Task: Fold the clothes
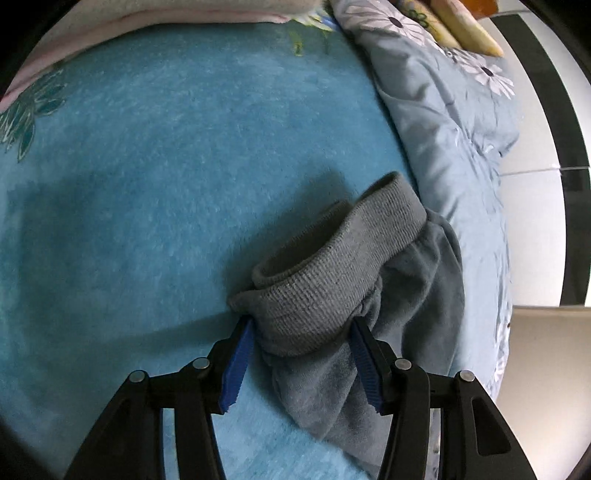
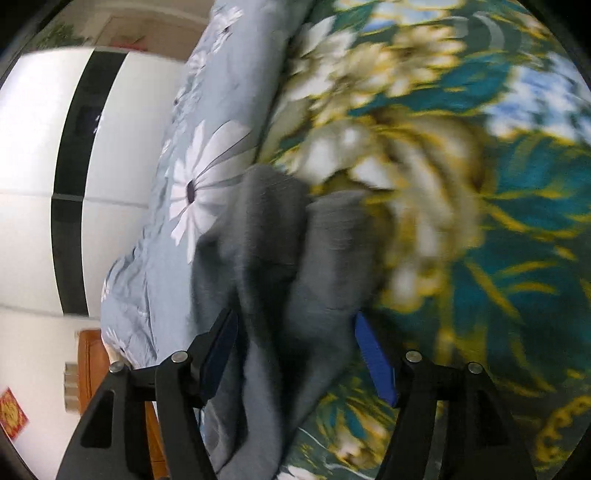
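A grey fleece garment (image 1: 424, 295) with a ribbed cuff (image 1: 332, 266) lies bunched on a blue plush blanket (image 1: 166, 166). In the left wrist view my left gripper (image 1: 301, 323) stands open, its blue pads (image 1: 236, 362) on either side of the cuff, which rests loosely between them. In the right wrist view, which is blurred, another part of the grey garment (image 2: 273, 240) is draped between the spread fingers of my right gripper (image 2: 295, 315). That gripper is open and its blue pads (image 2: 376, 362) do not press on the cloth. This part lies across the green floral part of the blanket (image 2: 480, 221).
A grey-blue duvet with white flowers (image 1: 443, 110) (image 2: 207, 147) is heaped along the bed's edge beside the garment. Beyond it stands a white wardrobe with black strips (image 2: 74, 147) (image 1: 535, 147). A pinkish pillow (image 1: 147, 14) lies at the far end, and wooden furniture (image 2: 88, 354) stands below the bed edge.
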